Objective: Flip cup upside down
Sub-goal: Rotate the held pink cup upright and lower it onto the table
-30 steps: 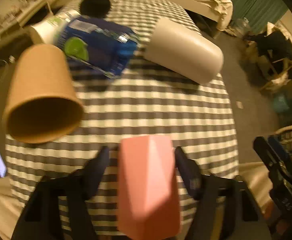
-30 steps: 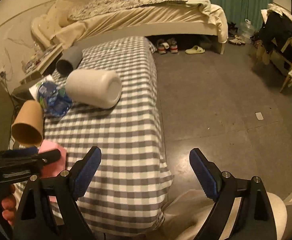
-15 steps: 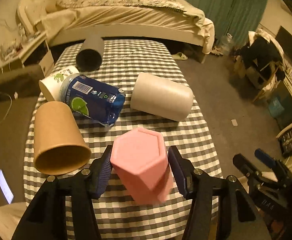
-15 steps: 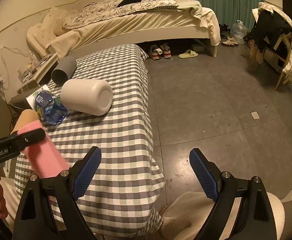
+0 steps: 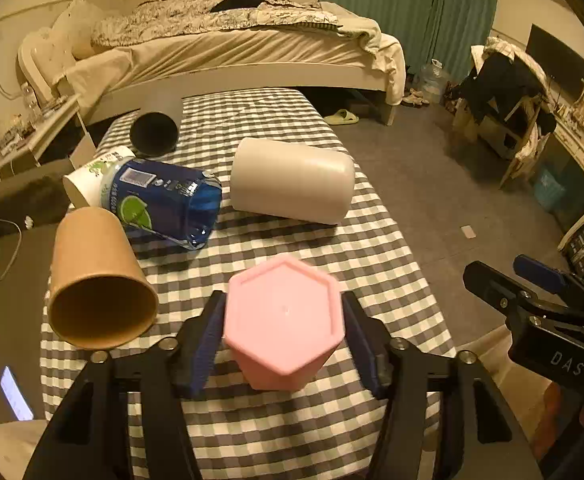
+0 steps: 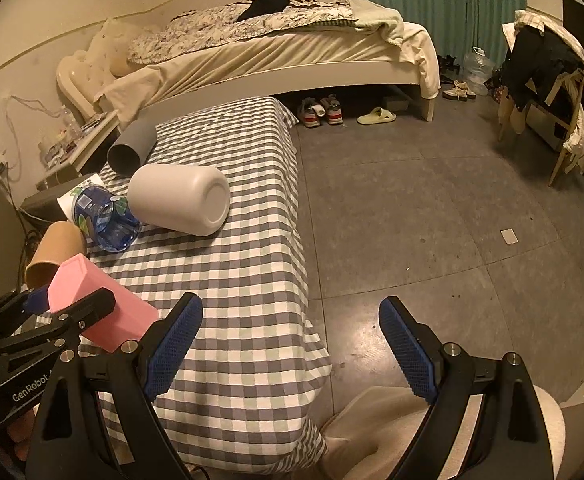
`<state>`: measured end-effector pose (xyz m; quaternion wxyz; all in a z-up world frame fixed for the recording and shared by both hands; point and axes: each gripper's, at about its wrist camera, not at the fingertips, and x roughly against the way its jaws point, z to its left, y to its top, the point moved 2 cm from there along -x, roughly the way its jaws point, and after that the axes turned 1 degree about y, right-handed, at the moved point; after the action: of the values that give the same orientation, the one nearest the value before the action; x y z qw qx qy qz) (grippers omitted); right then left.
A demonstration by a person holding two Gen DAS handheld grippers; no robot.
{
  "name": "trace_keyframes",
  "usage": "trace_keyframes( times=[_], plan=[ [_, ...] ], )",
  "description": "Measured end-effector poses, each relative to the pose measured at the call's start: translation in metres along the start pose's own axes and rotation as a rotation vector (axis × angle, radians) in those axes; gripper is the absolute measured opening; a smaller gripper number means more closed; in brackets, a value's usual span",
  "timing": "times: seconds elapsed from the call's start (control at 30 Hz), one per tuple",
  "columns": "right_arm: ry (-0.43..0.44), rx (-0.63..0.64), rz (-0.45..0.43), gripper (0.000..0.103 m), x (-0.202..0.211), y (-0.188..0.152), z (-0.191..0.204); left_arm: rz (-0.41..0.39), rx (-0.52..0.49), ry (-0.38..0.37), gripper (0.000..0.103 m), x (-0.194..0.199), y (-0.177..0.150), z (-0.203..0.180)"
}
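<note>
A pink hexagonal cup point(image 5: 284, 320) is held between the pads of my left gripper point(image 5: 284, 332), its closed base facing the camera. It is tilted over the near part of the checked table point(image 5: 371, 248). In the right wrist view the pink cup point(image 6: 100, 304) leans with its base up and to the left, its lower end near the cloth. My right gripper point(image 6: 292, 356) is open and empty beyond the table's right edge, over the floor.
Lying on the table are a brown paper cup point(image 5: 96, 280), a blue clear bottle point(image 5: 160, 204), a white cup point(image 5: 292, 180), a white printed paper cup point(image 5: 88, 180) and a dark grey cup point(image 5: 154, 132). A bed point(image 6: 272, 52) stands behind.
My left gripper has turned the pink cup over and lowered it, so its base now faces the camera instead of its side. The right gripper has stayed open in place.
</note>
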<state>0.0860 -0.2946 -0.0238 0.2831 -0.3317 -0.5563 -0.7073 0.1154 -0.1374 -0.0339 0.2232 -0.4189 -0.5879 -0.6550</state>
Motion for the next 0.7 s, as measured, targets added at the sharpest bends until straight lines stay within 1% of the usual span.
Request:
trace_keyframes(
  times=[0.07,0.1,0.13,0.23,0.33,0.47,0.57,0.7],
  plan=[
    [0.007,-0.007,-0.011,0.090,0.002,0.001,-0.001,-0.009,0.002,-0.009,0.068,0.004,0.001,-0.001],
    [0.010,-0.009,-0.018,0.090,0.003,0.001,-0.002,-0.017,0.001,-0.006,0.073,0.006,0.003,-0.001],
    [0.017,-0.010,-0.028,0.090,0.005,0.002,-0.002,-0.031,-0.001,-0.001,0.074,0.010,0.005,-0.002],
    [0.025,-0.007,-0.053,0.090,0.009,0.002,0.000,-0.065,0.004,-0.011,0.074,0.021,0.010,-0.002],
    [0.012,-0.002,-0.075,0.090,0.015,0.003,0.005,-0.110,0.030,-0.035,0.074,0.036,0.017,0.002],
    [0.016,0.003,-0.110,0.090,0.035,0.006,0.016,-0.194,0.064,-0.033,0.074,0.065,0.025,0.015],
    [0.017,0.025,-0.141,0.090,0.055,0.008,0.026,-0.249,0.086,-0.027,0.074,0.086,0.024,0.025],
    [0.021,0.052,-0.189,0.090,0.080,0.008,0.043,-0.312,0.110,-0.011,0.074,0.114,0.015,0.043]
  ],
)
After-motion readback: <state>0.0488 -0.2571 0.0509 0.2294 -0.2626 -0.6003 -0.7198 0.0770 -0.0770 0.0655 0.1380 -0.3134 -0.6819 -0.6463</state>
